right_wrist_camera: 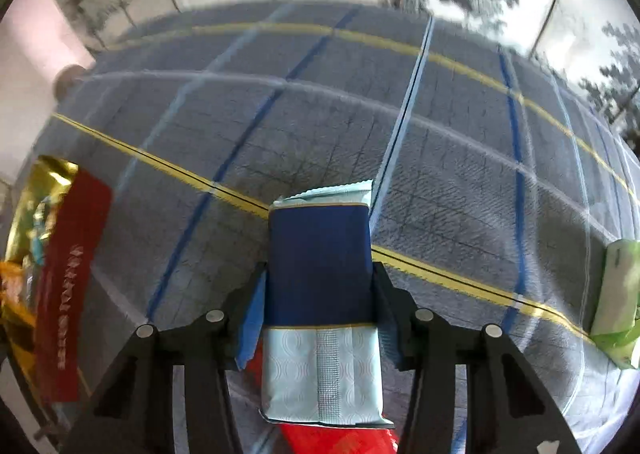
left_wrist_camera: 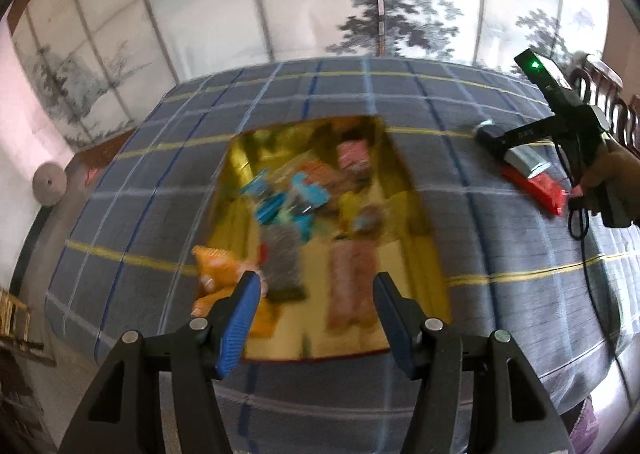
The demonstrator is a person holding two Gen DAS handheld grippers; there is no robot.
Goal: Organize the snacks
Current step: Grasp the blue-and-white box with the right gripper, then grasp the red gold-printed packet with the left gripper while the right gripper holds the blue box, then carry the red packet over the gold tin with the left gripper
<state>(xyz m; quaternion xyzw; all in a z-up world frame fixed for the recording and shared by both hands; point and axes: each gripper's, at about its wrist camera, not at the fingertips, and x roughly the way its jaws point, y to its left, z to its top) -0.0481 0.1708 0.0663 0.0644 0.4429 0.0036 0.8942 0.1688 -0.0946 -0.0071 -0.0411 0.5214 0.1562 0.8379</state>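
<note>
A gold-lined box (left_wrist_camera: 420, 221) lies open on the plaid tablecloth, holding several blurred snack packs in blue, orange, pink and grey. My left gripper (left_wrist_camera: 316, 286) is open and empty above the box's near side. An orange snack bag (left_wrist_camera: 218, 270) lies at the box's left edge by my left finger. My right gripper (right_wrist_camera: 320, 286) is shut on a blue and pale-teal snack pack (right_wrist_camera: 320, 254), held just above a red pack (right_wrist_camera: 340, 438) on the cloth. In the left wrist view the right gripper (left_wrist_camera: 496, 141) is at the far right with the pack (left_wrist_camera: 528, 161).
The box's red edge (right_wrist_camera: 76, 254) and gold lining (right_wrist_camera: 24, 221) are at the left of the right wrist view. A green pack (right_wrist_camera: 616, 294) lies at the cloth's right edge. A painted screen stands behind the table. A cable (left_wrist_camera: 588, 254) trails from the right gripper.
</note>
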